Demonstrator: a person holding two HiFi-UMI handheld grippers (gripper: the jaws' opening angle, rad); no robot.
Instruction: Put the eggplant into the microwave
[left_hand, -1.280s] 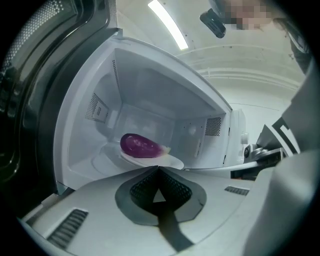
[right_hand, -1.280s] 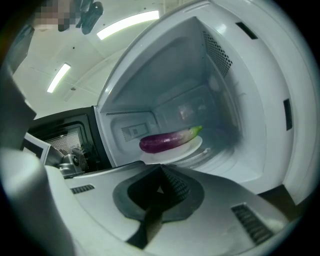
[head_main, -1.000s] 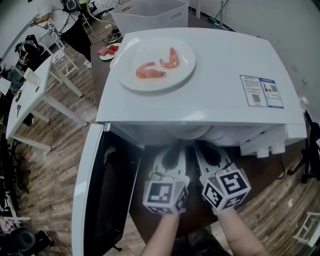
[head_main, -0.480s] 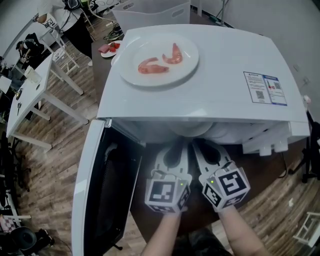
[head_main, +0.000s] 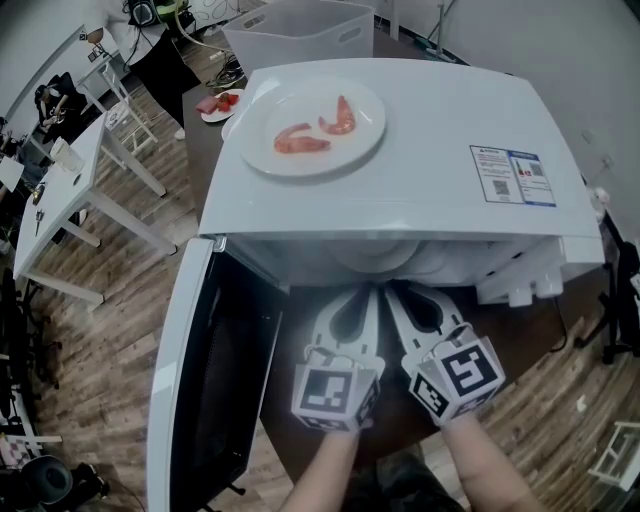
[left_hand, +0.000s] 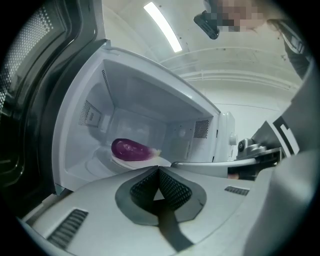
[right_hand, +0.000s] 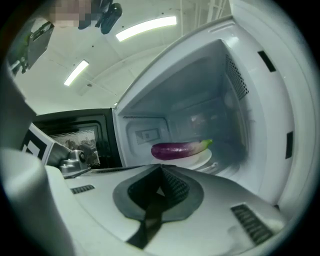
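A purple eggplant with a green stem end lies on a white plate inside the white microwave. The microwave's door hangs wide open at the left. The head view hides the eggplant under the microwave's top. My left gripper and right gripper sit side by side just in front of the opening. Both point into it, and both are shut with nothing between their jaws. Neither touches the eggplant.
A white plate with two pink shrimp sits on top of the microwave. Behind it are a small dish of red food and a white bin. White tables stand at the left on the wooden floor.
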